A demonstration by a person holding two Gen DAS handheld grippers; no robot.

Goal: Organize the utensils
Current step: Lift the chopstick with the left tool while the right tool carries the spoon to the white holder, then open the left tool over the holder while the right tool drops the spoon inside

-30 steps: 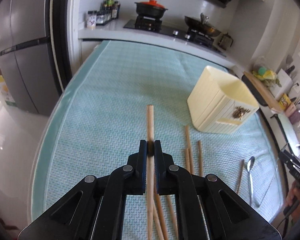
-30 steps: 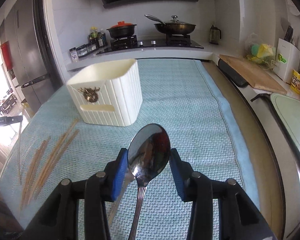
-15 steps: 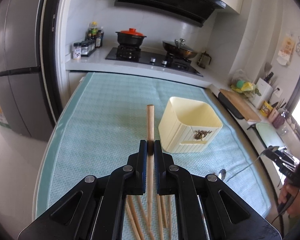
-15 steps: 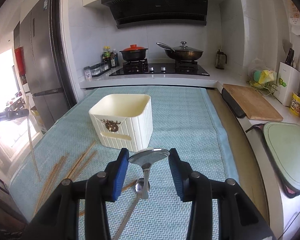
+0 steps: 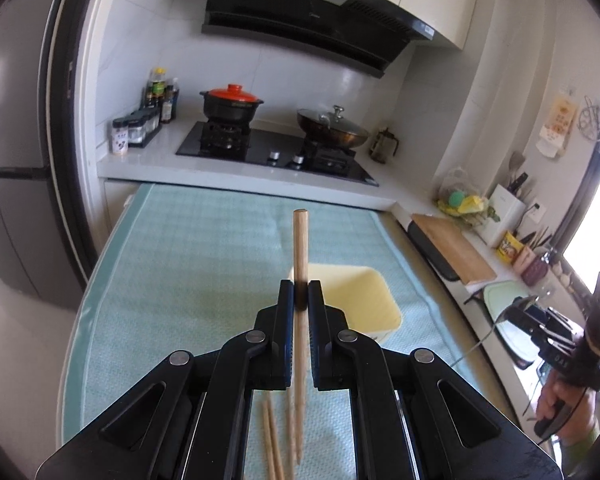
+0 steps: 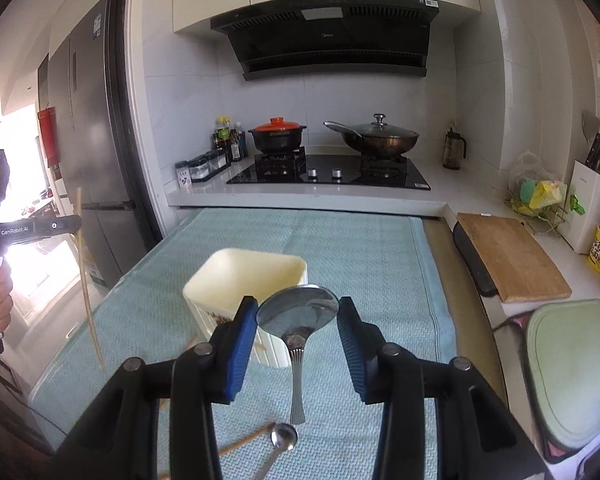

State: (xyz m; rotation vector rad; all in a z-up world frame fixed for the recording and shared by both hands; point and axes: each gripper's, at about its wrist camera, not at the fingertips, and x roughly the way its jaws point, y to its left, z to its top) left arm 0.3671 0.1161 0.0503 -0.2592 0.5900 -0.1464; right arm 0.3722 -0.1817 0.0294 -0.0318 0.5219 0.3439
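My left gripper (image 5: 300, 294) is shut on a wooden chopstick (image 5: 300, 240) and holds it upright above the mat, in front of the cream utensil holder (image 5: 364, 300). Loose chopsticks (image 5: 272, 440) lie on the mat below it. My right gripper (image 6: 298, 316) is shut on the bowl of a metal spoon (image 6: 298, 312), whose handle hangs down, just in front of the cream holder (image 6: 248, 276). A second spoon (image 6: 283, 438) and a chopstick (image 6: 244, 442) lie on the mat below. The left gripper (image 6: 40, 228) with its chopstick (image 6: 86, 280) shows at the left of the right wrist view.
A teal mat (image 6: 340, 240) covers the counter. Behind it are a stove with a red-lidded pot (image 6: 278, 136) and a lidded wok (image 6: 380, 138). A wooden cutting board (image 6: 508, 256) and a green board (image 6: 572, 376) lie to the right. A fridge (image 5: 16, 180) stands left.
Both grippers have risen and tilted up with their loads. The chopstick and the spoon now hang high above the mat, close to the cream holder.
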